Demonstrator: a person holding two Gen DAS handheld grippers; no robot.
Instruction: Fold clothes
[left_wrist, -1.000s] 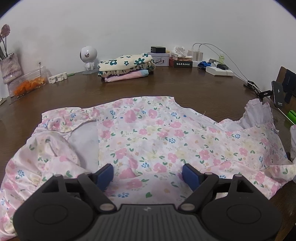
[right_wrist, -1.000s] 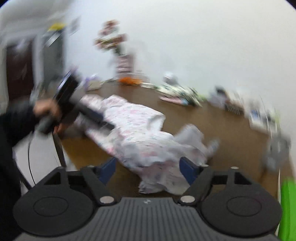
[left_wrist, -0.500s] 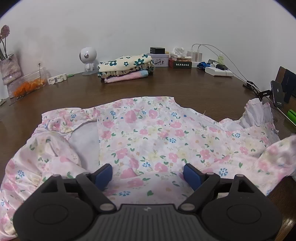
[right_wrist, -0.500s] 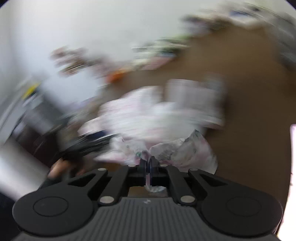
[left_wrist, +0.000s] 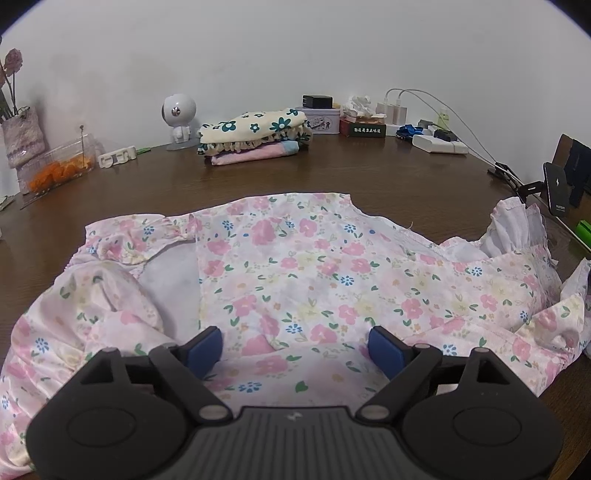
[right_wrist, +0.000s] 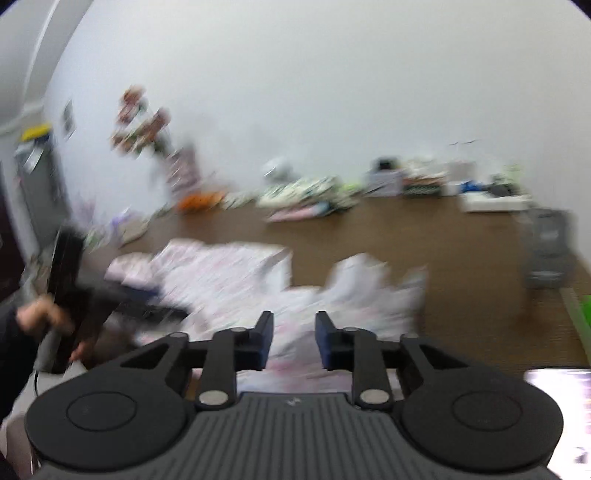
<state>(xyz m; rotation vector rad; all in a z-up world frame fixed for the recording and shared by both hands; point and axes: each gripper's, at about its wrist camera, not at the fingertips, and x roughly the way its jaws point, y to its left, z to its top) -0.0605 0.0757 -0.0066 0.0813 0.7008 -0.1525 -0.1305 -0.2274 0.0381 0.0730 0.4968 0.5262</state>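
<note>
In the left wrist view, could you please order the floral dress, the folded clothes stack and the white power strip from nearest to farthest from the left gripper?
1. Floral dress, directly under the left gripper.
2. Folded clothes stack, beyond, slightly left.
3. White power strip, back right by the wall.

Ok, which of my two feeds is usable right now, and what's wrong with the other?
Left wrist view: sharp and evenly lit, with the floral garment and the folded stack crisp, only fisheye bending at the edges. Right wrist view: heavy motion blur smears the garment and table; only the right tongs stay sharp.
</note>
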